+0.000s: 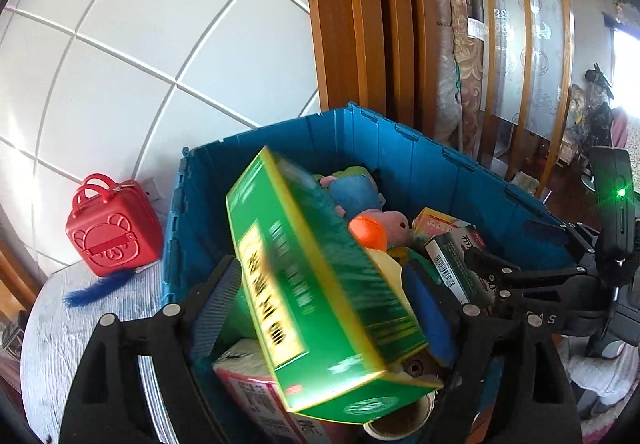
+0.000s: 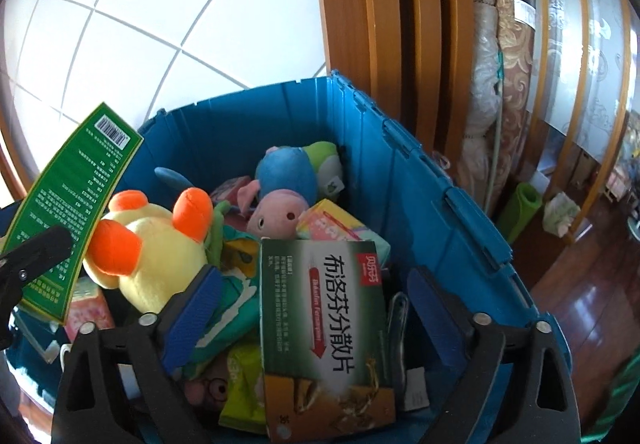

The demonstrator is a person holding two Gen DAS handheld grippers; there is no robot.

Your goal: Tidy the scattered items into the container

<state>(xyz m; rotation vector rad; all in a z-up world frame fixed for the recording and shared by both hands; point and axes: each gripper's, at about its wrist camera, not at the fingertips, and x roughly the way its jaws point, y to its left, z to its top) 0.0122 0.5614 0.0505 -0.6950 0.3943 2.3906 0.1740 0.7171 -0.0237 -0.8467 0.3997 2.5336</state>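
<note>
The blue crate (image 1: 432, 159) holds everything named here. Over its near edge, the left tongs (image 1: 324, 308) stand spread, and a green box (image 1: 320, 284) lies tilted and motion-blurred between their blue pads (image 1: 216, 308); whether either pad touches it cannot be told. The right tongs (image 2: 316, 308) are also spread wide over the crate, with a dark green medicine box (image 2: 324, 328) lying between them on the pile, clear of both pads.

Inside the crate, a yellow plush duck (image 2: 152, 244) with orange feet sits left of the medicine box, and a pink and blue plush pig (image 2: 280, 191) lies farther back toward the far wall. A small yellow carton (image 2: 340, 224) rests just behind the medicine box. Outside the crate's left wall, a red case (image 1: 114, 228) stands on the counter (image 1: 60, 324).
</note>
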